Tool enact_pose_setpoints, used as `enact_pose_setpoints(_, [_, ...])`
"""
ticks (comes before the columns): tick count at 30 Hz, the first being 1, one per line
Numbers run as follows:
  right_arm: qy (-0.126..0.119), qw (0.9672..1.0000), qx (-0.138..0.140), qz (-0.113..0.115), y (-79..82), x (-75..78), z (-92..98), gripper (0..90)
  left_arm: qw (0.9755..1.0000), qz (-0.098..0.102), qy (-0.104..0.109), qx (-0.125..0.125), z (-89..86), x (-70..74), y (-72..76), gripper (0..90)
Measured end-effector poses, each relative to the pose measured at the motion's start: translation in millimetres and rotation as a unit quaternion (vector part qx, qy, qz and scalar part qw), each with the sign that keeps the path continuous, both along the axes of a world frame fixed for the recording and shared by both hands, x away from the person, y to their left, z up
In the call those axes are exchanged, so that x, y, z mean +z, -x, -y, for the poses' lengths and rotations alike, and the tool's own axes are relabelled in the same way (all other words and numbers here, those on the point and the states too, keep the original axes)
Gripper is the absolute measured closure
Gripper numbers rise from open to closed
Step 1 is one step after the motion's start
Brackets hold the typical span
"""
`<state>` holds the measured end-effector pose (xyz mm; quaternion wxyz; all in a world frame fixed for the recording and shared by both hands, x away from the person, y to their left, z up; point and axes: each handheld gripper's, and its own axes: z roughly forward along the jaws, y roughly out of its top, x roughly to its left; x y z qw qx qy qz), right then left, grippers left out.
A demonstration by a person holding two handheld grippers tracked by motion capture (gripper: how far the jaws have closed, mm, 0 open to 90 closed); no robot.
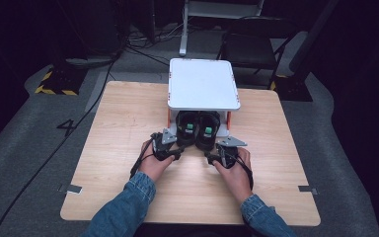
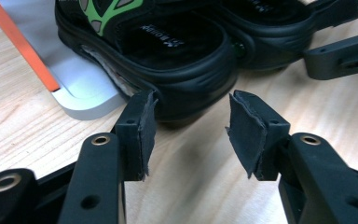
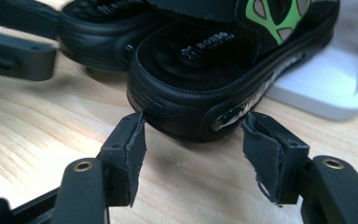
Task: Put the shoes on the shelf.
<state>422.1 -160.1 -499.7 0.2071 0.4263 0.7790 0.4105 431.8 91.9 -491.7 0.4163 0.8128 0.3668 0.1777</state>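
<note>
White, unreadable brand print on sandal insole point(image 3: 200, 49)

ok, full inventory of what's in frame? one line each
sandals: two, black with green strap detail, side by side on the lower shelf of the rack, heels toward the person
rack: one, white shelves with orange posts, far middle of the table
table: one, light wood
chair: one, black, behind the table
left gripper: black, jaws apart at the left sandal's heel, not pressing it
right gripper: black, jaws apart at the right sandal's heel
sleeves: two, blue denim
</note>
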Motion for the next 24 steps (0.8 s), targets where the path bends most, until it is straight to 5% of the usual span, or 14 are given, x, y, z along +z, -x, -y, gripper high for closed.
enact_pose_setpoints(5, [0.006, 0.9998, 0.020, -0.003, -5.6, 1.6, 4.4, 40.0, 1.0000, 0.006, -0.003, 0.004, 1.8, 1.7, -5.7, 50.3])
enact_pose_setpoints(9, [0.013, 0.9995, 0.028, 0.001, -11.5, 3.6, 11.3, 44.2, 0.9998, 0.006, 0.016, 0.005, 6.8, -0.2, -9.1, 50.2])
enact_pose_setpoints(14, [0.020, 0.9989, 0.043, 0.000, -23.5, 5.6, 16.9, 44.9, 1.0000, 0.008, -0.005, 0.001, 12.0, 3.8, -19.1, 49.6])
enact_pose_setpoints(21, [0.021, 0.9986, 0.049, -0.007, -50.3, 7.3, 21.2, 45.6, 0.9998, 0.009, 0.006, 0.014, 17.5, 0.5, -38.3, 49.8])
enact_pose_setpoints(24, [0.033, 0.9984, 0.045, -0.005, -61.7, 8.2, 20.5, 46.9, 0.9998, 0.012, -0.010, 0.015, 21.4, 0.9, -48.1, 49.6])
